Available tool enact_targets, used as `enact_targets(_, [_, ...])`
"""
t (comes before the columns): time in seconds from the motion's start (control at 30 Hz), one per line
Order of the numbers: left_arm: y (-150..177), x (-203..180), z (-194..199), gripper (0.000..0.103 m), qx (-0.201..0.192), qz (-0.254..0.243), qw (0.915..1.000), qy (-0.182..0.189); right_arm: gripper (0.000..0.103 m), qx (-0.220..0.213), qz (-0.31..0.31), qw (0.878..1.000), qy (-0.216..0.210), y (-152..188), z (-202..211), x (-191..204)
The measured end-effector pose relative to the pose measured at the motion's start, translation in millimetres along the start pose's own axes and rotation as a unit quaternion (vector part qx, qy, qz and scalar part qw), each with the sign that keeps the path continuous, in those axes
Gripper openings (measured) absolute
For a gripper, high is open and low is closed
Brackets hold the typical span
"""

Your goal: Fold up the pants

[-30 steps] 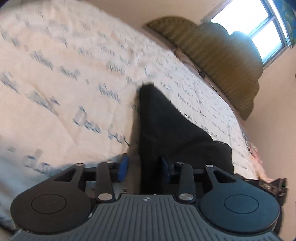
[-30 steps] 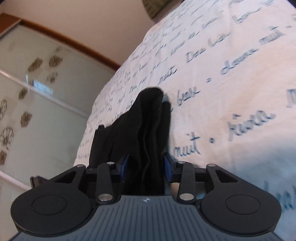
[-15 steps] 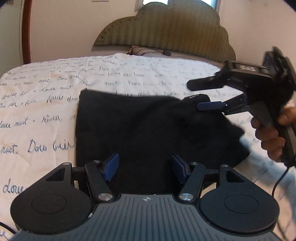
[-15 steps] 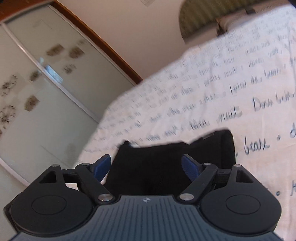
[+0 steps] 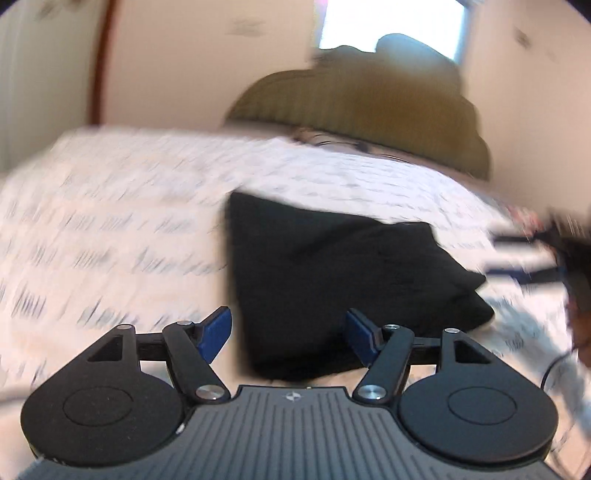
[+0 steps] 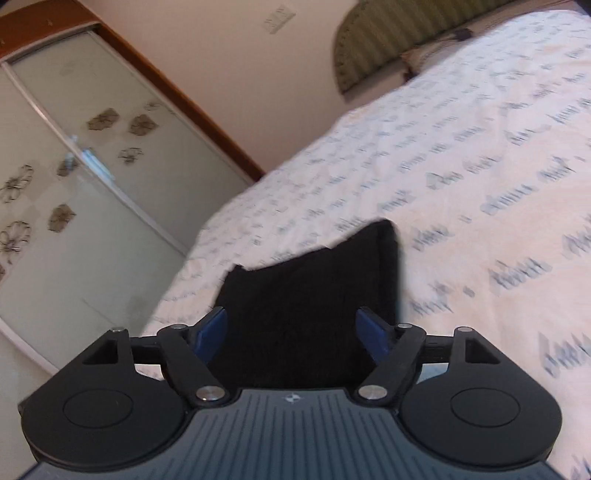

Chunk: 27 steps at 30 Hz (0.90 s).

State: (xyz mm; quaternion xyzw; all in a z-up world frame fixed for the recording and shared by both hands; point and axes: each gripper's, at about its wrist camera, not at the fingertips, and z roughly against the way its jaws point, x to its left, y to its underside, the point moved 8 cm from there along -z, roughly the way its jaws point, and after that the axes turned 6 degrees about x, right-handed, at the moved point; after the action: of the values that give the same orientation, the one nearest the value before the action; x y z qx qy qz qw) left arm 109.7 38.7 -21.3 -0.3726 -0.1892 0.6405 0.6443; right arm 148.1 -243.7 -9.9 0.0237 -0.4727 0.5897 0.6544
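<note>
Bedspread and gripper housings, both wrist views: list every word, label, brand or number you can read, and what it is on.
Bedspread: rows of blue handwritten-style script, too blurred to read in either view.
Left gripper housing: a small white emblem, no letters legible.
Right gripper housing: the same emblem, no letters.
Wall plate: no readable marking.
Folded black pants: no label visible.

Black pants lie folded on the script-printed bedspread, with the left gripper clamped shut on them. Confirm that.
Not quite. The left gripper is open, its blue pads standing apart and pressing on nothing, as the left wrist view shows; its jaws have just been opening. The black pants do lie folded on the script-printed bedspread.
</note>
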Motion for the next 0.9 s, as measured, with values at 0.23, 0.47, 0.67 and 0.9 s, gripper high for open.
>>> enact_targets(0.23, [4.3,22.7,-20.1,0.07,0.059,0.153,0.9825,0.089,0.078,0.078,-0.075,0.993,-0.048,25.0,-31.0,-18.8])
enact_targets(0.47, [7.1,32.6,-30.7,0.033,0.09,0.215,0.9665,0.107,0.025,0.067,-0.079,0.994,-0.039,22.0,-38.0,-25.1])
enact_targets(0.67, [1.7,25.2,-30.1,0.027,0.101,0.154,0.9796,0.081,0.021,0.069,-0.053,0.996,-0.03,23.6,-29.1,-24.6])
enact_targets(0.9, [1.0,24.7,-12.2,0.056,0.037,0.095,0.9939,0.043,0.039,0.054,-0.087,0.994,-0.045,29.2,-17.2,-36.1])
